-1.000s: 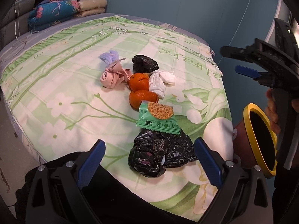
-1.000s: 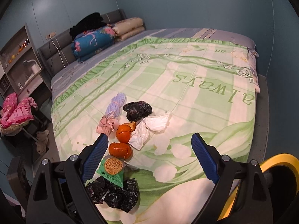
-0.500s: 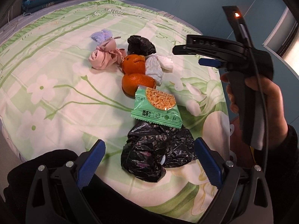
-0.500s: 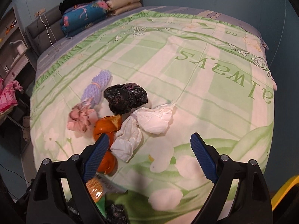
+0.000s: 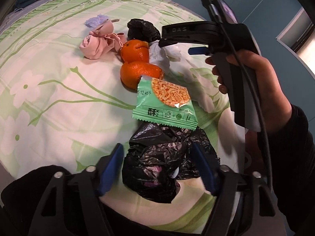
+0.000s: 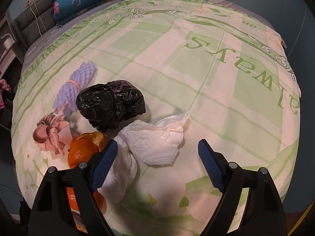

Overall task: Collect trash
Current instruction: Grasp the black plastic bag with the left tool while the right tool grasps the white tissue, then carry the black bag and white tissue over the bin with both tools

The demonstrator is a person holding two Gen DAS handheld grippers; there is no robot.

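two black bags [image 5: 157,169] [image 6: 111,103], two oranges [image 5: 135,53] [image 5: 138,73]

Crinkled glossy black plastic bag [image 5: 157,163]; shiny green foil wrapper [image 5: 165,103]; soft white tissue [image 6: 155,143]; matt cotton bedsheet [image 6: 196,68].

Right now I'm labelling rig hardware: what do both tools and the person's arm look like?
Both tools have black plastic frames with silver screws and blue ribbed pads: left tool, right tool. The right tool's black body reads "DAS", with a grey handle and a black cable. The hand emerges from a dark sleeve.
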